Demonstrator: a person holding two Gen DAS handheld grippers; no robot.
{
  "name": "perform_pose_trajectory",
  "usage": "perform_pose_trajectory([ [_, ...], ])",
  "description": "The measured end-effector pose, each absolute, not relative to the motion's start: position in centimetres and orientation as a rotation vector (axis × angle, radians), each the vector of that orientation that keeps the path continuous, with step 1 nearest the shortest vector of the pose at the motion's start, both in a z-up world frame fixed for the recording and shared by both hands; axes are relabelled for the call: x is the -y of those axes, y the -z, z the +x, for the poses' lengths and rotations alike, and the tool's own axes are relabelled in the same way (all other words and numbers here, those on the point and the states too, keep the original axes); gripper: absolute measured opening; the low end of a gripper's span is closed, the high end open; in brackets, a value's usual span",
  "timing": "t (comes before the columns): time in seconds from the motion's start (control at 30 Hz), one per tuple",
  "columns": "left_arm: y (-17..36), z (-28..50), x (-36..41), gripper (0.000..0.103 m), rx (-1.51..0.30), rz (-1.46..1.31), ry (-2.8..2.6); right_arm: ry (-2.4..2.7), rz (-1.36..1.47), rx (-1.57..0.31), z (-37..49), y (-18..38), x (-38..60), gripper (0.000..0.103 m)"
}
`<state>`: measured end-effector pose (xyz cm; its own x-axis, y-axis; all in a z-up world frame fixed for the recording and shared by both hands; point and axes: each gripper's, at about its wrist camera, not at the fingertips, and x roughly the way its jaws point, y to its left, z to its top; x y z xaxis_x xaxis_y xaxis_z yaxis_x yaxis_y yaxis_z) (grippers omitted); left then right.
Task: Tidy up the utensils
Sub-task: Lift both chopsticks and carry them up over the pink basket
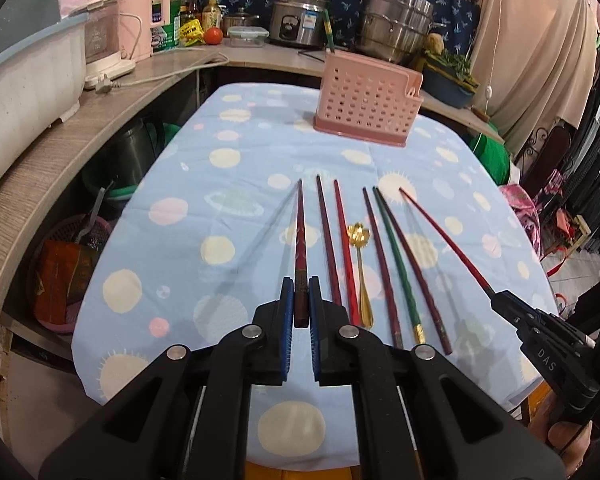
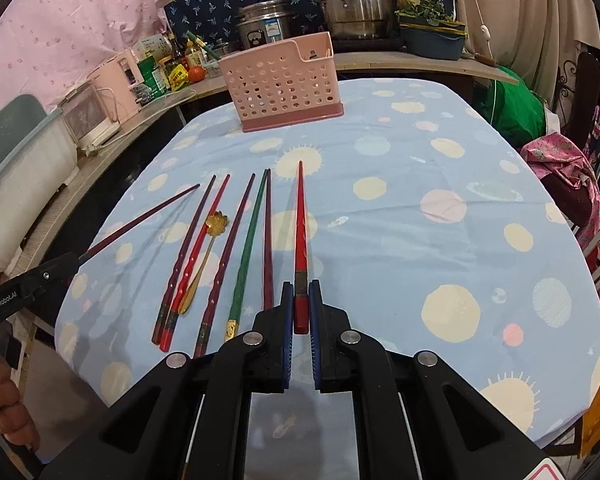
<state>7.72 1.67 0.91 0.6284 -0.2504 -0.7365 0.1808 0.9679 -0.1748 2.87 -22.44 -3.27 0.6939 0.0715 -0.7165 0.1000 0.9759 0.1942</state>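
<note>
The left gripper [image 1: 301, 304] is closed on the thick end of a dark red chopstick [image 1: 300, 240]. The right gripper [image 2: 301, 304] is closed on the thick end of a bright red chopstick [image 2: 301, 232]. Each stick points straight out from its gripper, thin tip away from the person, toward the far end of the bench [image 2: 400, 208].

The pink basket [image 2: 284, 84] stands at that far end, well apart from both grippers. It is open at the top. From the left gripper the basket [image 1: 366, 100] sits ahead and a bit to the right. From the right gripper it sits ahead and a bit to the left. So it is about in the middle between them, and I cannot tell which one is nearer.

This is what the next move hangs on, I think: the sticks lie long and flat, aimed at the basket's side wall, but the way in is from above. Each stick would need to be carried forward, tipped up on end, and put down through the top.

Five more chopsticks [image 1: 400, 260] and a gold spoon [image 1: 362, 272] lie on the bench between the two grippers. They lie side by side, thin tips away from the person like the two held sticks. The green one [image 2: 248, 248] lies among them. None of these is held
</note>
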Motion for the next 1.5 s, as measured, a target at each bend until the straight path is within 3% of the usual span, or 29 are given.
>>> perform_pose_trajectory([
  [0.73,-14.8,14.4,-1.6,0.007,-0.563,-0.059,0.221,0.001,0.221,-0.555,7.7,-8.9,25.9,0.007],
  [1.5,-29.3,28.4,4.9,0.007,-0.289,-0.101,0.259,0.005,0.269,-0.254,23.7,-22.2,29.0,0.007],
])
